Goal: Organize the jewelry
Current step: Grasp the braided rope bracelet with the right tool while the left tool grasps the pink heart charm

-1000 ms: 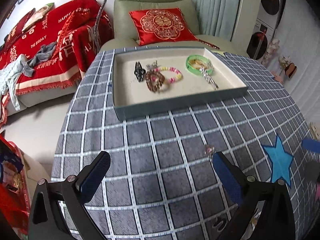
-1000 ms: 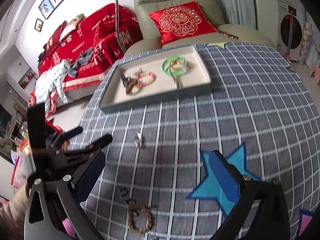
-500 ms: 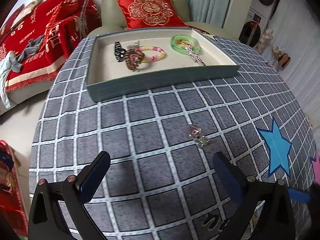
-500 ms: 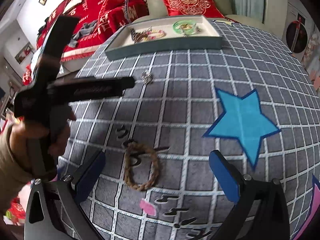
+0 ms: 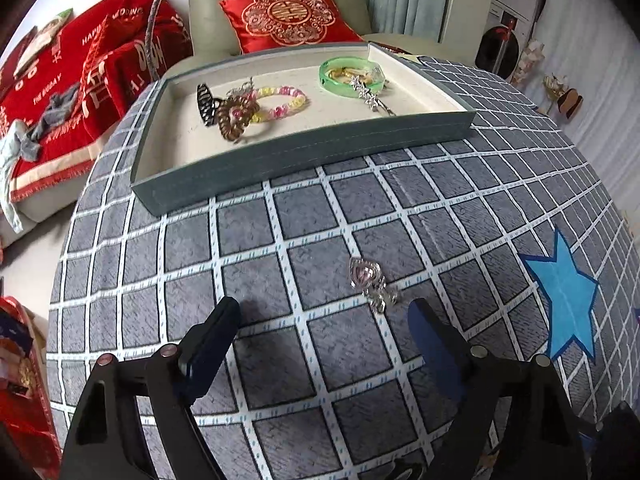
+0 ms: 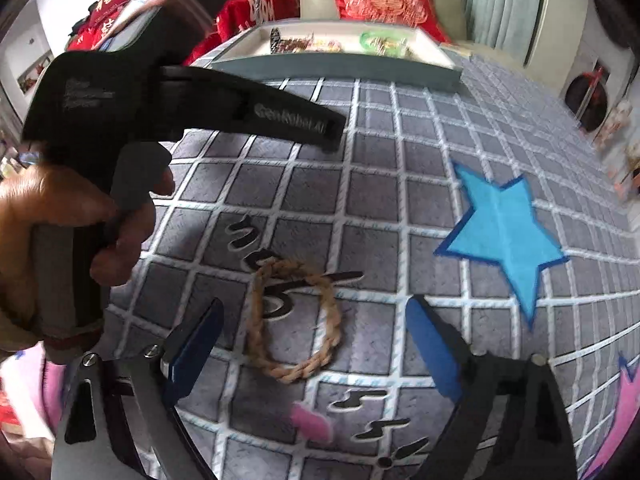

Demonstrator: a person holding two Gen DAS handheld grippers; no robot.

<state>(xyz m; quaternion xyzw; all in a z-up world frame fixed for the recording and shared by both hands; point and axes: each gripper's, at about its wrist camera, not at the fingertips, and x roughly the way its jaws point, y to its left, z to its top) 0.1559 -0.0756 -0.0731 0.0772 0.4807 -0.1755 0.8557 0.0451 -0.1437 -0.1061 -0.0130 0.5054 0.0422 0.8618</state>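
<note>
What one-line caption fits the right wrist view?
Open right gripper hovers over a rope bracelet on the checked tablecloth.

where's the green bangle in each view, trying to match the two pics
Left wrist: the green bangle lies in the far right part of the tray, upper centre of the picture.
Right wrist: the bangle shows blurred at the top centre, again toward the tray's right end.
Shared landmark: the blue star on the cloth, right of centre in both views.
</note>
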